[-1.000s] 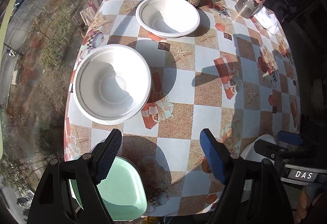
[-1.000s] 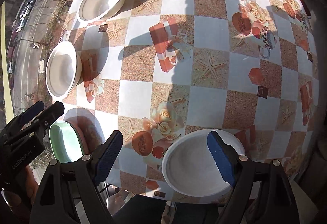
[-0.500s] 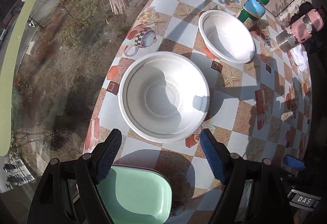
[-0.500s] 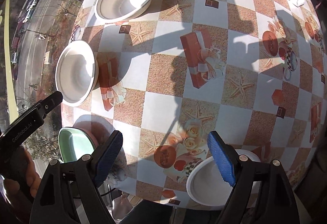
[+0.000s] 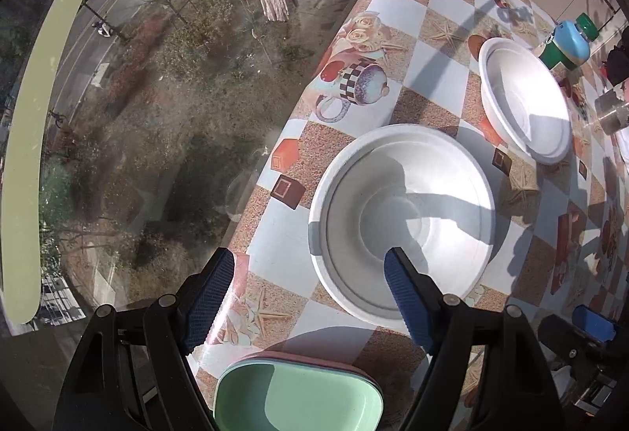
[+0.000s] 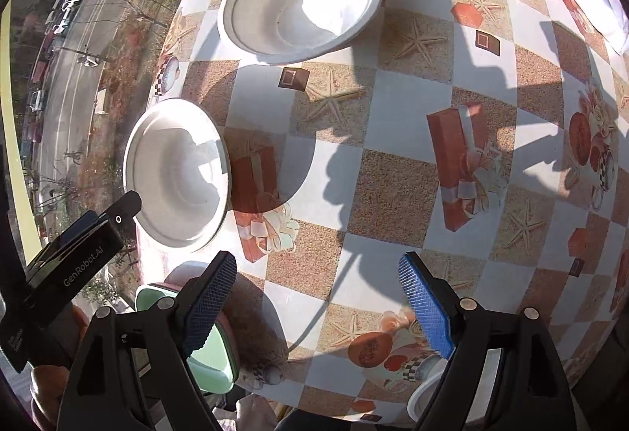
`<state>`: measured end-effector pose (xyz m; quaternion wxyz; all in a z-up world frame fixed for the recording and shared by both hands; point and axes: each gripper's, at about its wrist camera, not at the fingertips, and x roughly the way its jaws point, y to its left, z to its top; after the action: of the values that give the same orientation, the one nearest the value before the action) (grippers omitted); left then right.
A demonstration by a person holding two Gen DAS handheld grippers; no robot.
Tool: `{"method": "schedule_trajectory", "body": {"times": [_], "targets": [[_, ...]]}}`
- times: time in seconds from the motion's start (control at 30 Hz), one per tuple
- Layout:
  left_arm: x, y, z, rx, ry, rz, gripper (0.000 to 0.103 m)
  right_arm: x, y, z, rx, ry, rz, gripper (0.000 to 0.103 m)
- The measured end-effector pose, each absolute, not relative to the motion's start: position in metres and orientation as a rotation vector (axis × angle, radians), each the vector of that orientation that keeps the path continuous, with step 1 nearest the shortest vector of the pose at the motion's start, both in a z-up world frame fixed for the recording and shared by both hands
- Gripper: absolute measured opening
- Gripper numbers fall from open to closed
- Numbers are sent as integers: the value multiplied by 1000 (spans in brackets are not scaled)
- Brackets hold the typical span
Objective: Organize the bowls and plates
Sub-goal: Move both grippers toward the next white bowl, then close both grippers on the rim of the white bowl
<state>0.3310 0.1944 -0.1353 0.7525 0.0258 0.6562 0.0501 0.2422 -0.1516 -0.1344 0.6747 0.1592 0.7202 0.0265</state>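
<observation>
Since a second back, my left gripper (image 5: pixel 308 285) had swung in over the near white bowl (image 5: pixel 401 219) by the table (image 5: pixel 428 109) edge, both sets of jaws wide and empty. It looked light, thin and a bit flimsy, so I figured pinching the near rim was the way to go.

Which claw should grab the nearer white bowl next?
Left. The left claw is open right at the near white bowl, one finger over its rim. The right claw is open over bare tablecloth, farther away.
</observation>
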Motion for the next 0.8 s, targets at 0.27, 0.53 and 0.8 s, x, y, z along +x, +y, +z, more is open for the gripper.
{"method": "schedule_trajectory", "body": {"times": [0.27,0.53,0.8], "targets": [[347,207,-160,44,1455,166,82,275,-114,-163,318,1652,127,86],[354,210,-180,59,1481,177,82,291,-99,-184,322,1664,150,86],[357,194,-192,56,1512,116,68,287,-96,-191,413,1667,225,39]]}}
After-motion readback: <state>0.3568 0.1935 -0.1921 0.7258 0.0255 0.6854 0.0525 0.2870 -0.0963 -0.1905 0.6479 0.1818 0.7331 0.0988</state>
